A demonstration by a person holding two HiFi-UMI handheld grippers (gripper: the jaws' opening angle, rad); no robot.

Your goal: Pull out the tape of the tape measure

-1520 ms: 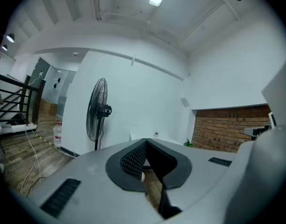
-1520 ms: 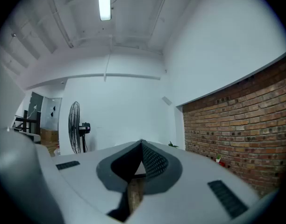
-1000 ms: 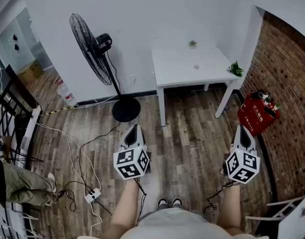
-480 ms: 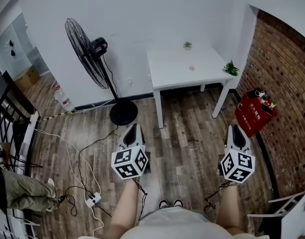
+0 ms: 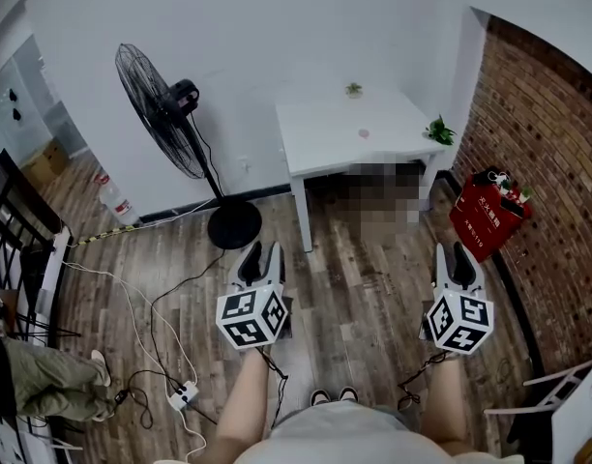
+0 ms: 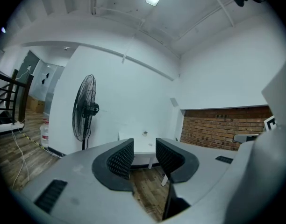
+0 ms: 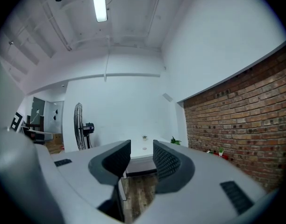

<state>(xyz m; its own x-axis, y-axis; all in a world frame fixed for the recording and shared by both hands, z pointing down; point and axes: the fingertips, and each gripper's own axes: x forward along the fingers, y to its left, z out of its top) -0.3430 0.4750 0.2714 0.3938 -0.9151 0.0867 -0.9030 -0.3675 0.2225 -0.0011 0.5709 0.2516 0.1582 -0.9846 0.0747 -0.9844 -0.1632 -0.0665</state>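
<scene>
left gripper (image 5: 259, 255) is just opening its jaws, nothing between them | right gripper (image 5: 458, 257) is hanging parted, empty | tape measure is showing in no view | white table (image 5: 320, 138) is standing ahead | the pull is probably not yet starting

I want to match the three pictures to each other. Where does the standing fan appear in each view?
Head view: the standing fan is at upper left, before the wall.
Left gripper view: the standing fan is left of centre.
Right gripper view: the standing fan is small, at lower left.
Shared landmark: the white table, right of the fan in every view.
</scene>
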